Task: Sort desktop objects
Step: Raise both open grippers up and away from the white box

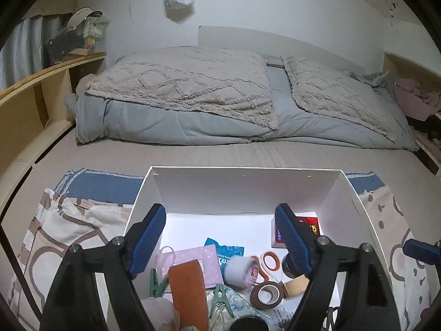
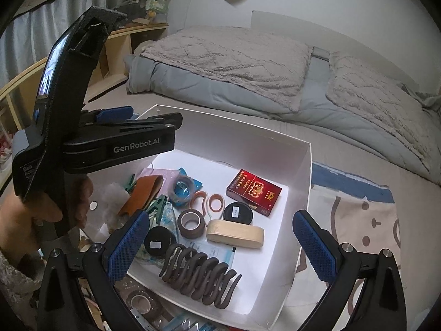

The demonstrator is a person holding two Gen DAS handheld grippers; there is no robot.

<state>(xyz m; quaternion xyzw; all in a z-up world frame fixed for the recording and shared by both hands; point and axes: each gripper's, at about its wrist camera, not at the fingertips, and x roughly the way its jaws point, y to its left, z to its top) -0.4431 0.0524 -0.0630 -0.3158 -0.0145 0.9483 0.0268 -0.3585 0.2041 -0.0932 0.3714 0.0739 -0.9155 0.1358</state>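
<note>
hovering over the white box (image 1: 366, 220), your left gripper (image 1: 223, 237) has its blue pads spread wide with nothing pressed between them. below it lie a pink pack (image 1: 193, 262), an orange strap (image 1: 190, 295), two green clips (image 1: 220, 303) and a clear tape roll (image 1: 239, 270). your right gripper (image 2: 220, 245) also stands open and empty above the box's near edge, over a dark coil (image 2: 201, 275). inside the box you can see a red pack (image 2: 253, 191), a wooden case (image 2: 235, 235), brown tape (image 2: 191, 223) and two black tins (image 2: 237, 212). your left hand (image 2: 41, 215) grips its handle.
</note>
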